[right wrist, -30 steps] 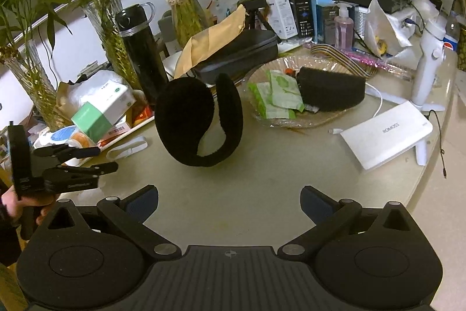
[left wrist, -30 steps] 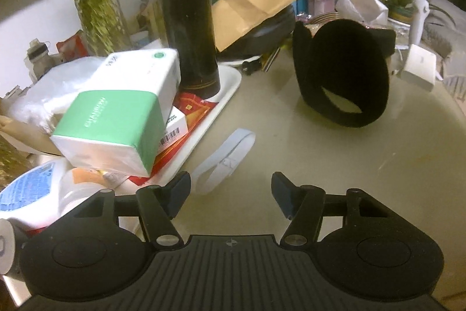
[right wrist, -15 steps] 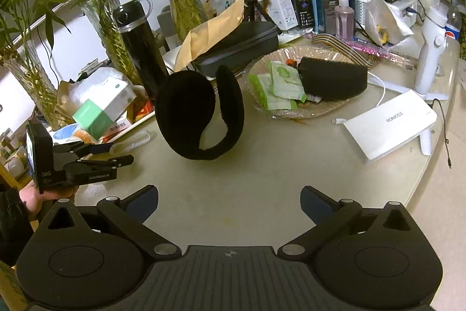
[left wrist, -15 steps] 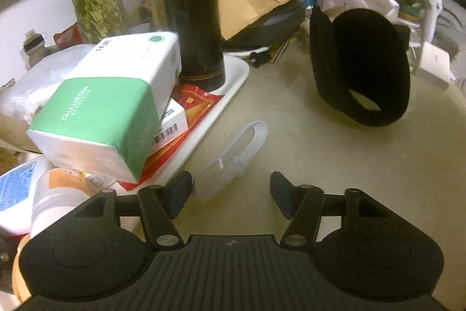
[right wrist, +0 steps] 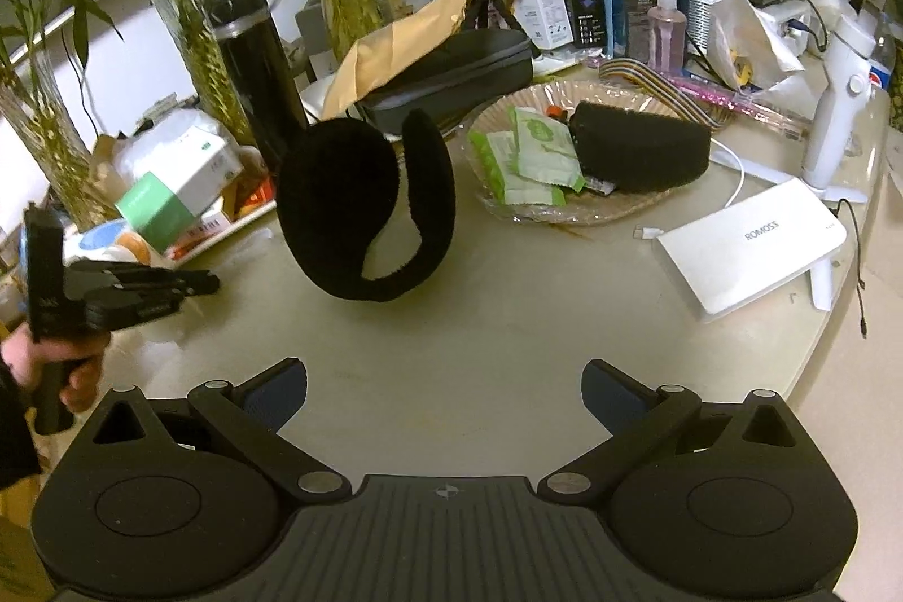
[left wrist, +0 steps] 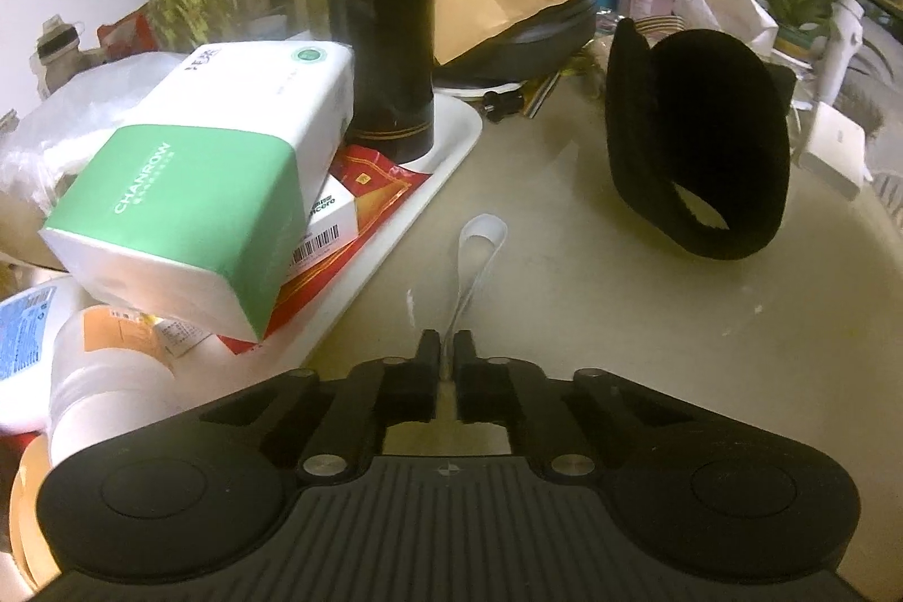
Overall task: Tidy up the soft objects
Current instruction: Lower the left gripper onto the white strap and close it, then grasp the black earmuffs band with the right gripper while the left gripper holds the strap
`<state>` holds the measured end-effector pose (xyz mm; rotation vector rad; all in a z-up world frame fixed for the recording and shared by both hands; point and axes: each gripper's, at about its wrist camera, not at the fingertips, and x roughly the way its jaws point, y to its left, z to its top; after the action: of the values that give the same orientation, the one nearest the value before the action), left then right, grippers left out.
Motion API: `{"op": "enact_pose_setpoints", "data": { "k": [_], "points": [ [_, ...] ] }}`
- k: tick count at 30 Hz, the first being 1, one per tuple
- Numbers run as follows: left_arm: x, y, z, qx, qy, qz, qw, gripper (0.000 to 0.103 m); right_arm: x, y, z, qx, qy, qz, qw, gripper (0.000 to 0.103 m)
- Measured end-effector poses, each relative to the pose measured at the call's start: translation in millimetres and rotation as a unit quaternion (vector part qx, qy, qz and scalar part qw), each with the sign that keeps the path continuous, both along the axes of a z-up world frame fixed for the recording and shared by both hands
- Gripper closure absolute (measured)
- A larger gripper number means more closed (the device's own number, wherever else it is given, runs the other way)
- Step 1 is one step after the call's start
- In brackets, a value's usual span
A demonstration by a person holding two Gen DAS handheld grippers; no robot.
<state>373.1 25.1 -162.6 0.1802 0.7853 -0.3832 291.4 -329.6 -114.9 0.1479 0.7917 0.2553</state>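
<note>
A thin white elastic band (left wrist: 480, 241) lies on the beige table, its loop pointing away from me. My left gripper (left wrist: 447, 339) is shut on the band's near end, beside the white tray. Black fleece earmuffs (left wrist: 700, 139) stand upright to the right of it, also visible mid-table in the right wrist view (right wrist: 361, 207). There my left gripper (right wrist: 211, 283) shows at the left, held by a hand. My right gripper (right wrist: 444, 385) hangs open over bare table in front of the earmuffs. A black soft pouch (right wrist: 640, 145) and green wipe packets (right wrist: 530, 150) lie in a glass dish (right wrist: 564, 215).
A white tray (left wrist: 446, 150) at the left holds a black flask (left wrist: 381, 9), a green-and-white tissue pack (left wrist: 203, 196) and packets. A white power bank (right wrist: 745, 246) lies at the right. Glass vases with bamboo, a black case under a brown envelope (right wrist: 406, 38) and boxes crowd the back.
My left gripper's jaws have closed from wide apart onto the white band, which now runs straight ahead from the fingertips. The right gripper has stayed in place and open.
</note>
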Motion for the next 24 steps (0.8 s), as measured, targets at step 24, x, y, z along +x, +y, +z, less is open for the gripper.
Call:
{"op": "enact_pose_setpoints", "data": {
  "k": [24],
  "points": [
    [-20.4, -12.7, 55.9, -0.053, -0.044, 0.007, 0.9976, 0.1, 76.6, 9.0, -58.3, 0.129, 0.03, 0.047, 0.99, 0.033]
  ]
}}
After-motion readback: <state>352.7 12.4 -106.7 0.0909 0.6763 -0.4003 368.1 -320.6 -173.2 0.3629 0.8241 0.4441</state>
